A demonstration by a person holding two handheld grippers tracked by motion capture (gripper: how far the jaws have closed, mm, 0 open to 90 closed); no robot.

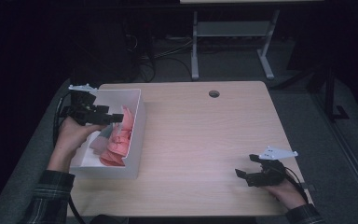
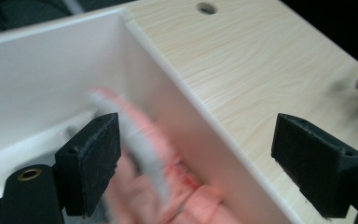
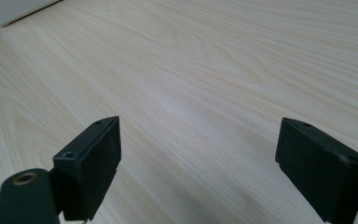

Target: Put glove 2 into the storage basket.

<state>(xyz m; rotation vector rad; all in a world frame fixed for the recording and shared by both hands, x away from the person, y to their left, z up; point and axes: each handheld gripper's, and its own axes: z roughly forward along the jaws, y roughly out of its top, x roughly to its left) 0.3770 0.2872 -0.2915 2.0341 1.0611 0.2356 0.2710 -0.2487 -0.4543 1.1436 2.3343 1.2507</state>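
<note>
A white open box [image 1: 137,133] stands at the table's left side, with pink and grey cloth pieces [image 1: 117,140] piled inside it. My left gripper [image 1: 117,117] hovers over the box, open, its jaws wide apart with nothing between them. In the left gripper view the pink cloth [image 2: 168,186] lies below the jaws, blurred, against the box wall [image 2: 200,135]. My right gripper [image 1: 244,168] rests low over the table's near right part, open and empty. Bare wood [image 3: 196,102] spreads between its jaws in the right gripper view.
The light wooden table [image 1: 205,135] has a round cable hole [image 1: 214,94] near its far edge. A corner of the white box [image 3: 14,9] shows at the top left of the right gripper view. Behind the table, desk legs [image 1: 195,46] and cables lie on the dark floor.
</note>
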